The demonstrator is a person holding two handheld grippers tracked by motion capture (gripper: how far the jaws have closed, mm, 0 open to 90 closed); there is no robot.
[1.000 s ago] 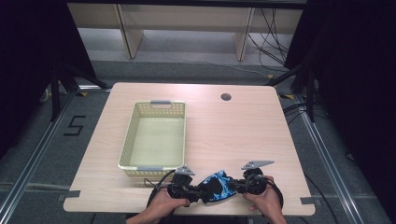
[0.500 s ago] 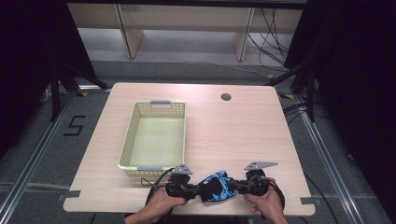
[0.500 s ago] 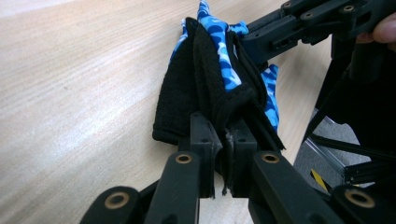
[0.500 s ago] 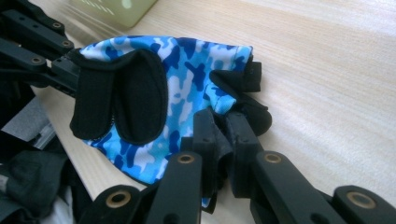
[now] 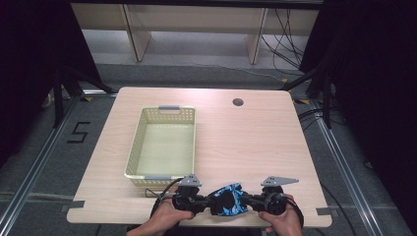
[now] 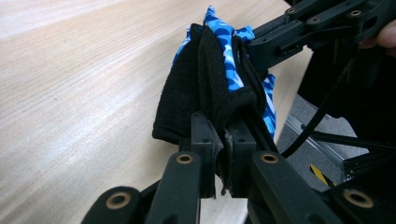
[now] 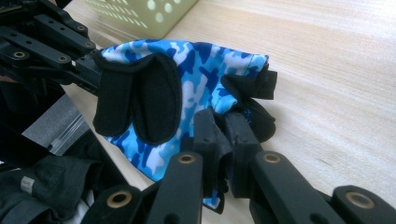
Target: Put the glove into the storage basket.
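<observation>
A blue camouflage glove [image 5: 227, 199] with black padding is held up between both grippers just above the table's near edge. My left gripper [image 5: 204, 202] is shut on the glove's left end; in the left gripper view its jaws pinch black fabric of the glove [image 6: 219, 88]. My right gripper [image 5: 250, 200] is shut on the other end, and in the right gripper view the glove [image 7: 187, 79] hangs folded over its jaws. The two grippers face each other, a glove's width apart.
A pale yellow plastic basket [image 5: 162, 174] with nothing in it stands on the wooden table [image 5: 246, 142], just beyond my left gripper. A round cable hole [image 5: 238, 102] sits at the table's far side. Both hands come in at the near edge.
Both grippers and the glove have stayed at the near edge, with only a slight shift; the hold on the glove is the same.
</observation>
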